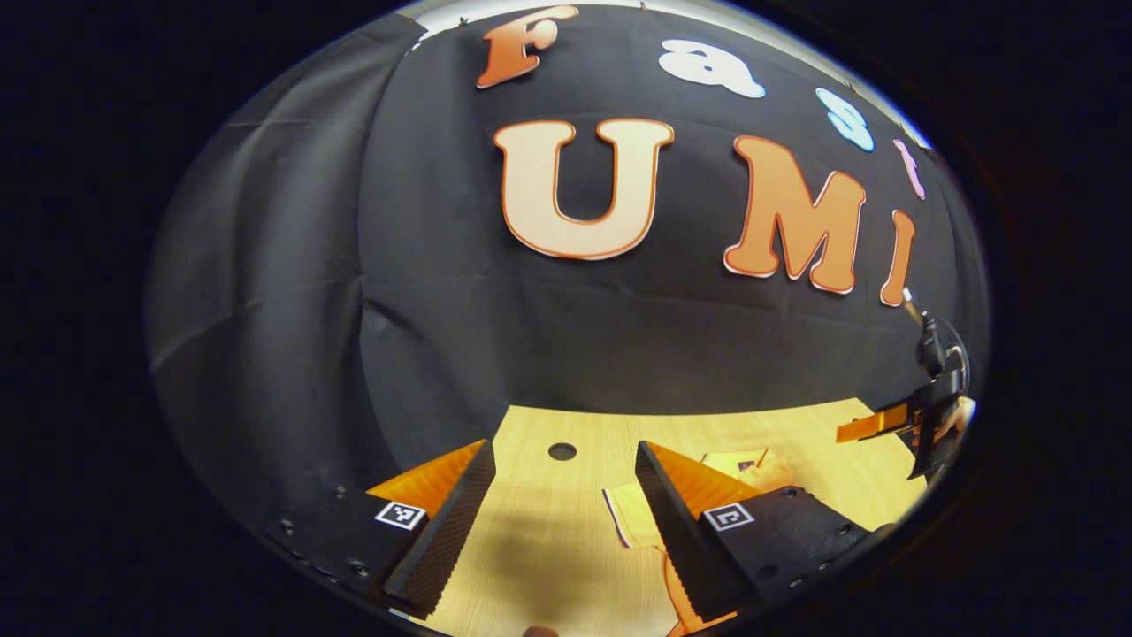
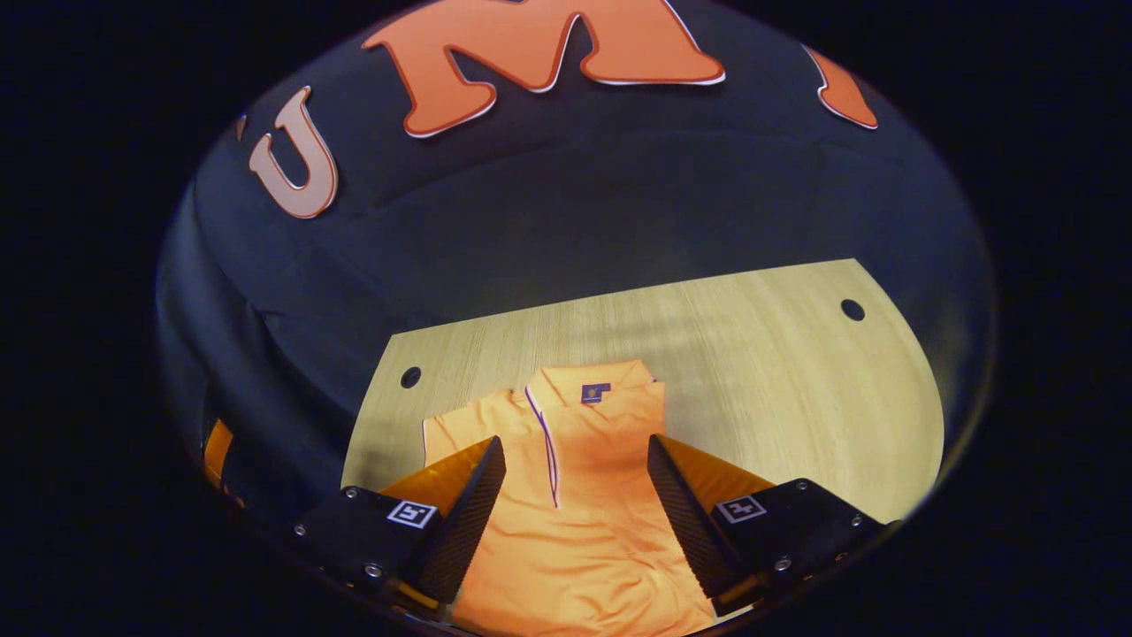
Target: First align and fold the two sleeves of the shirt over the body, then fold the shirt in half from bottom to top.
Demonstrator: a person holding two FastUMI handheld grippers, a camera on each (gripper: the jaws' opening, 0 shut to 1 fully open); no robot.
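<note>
Orange shirt (image 2: 575, 495) lies flat on the table (image 2: 752, 354), lower centre of the right gripper view; right hand-held gripper (image 2: 575, 522) and left hand-held gripper (image 1: 557, 522) both gape wide, holding nothing

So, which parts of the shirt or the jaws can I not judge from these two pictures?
- Shirt hem: right gripper view, cut off by the bottom edge.
- Shirt sides, including most of the sleeves: right gripper view, hidden behind the right gripper.
- Most of the shirt body: left gripper view, covered by the left gripper.
- Whether the jaws seen at the right edge of the left gripper view are open: too small.
</note>
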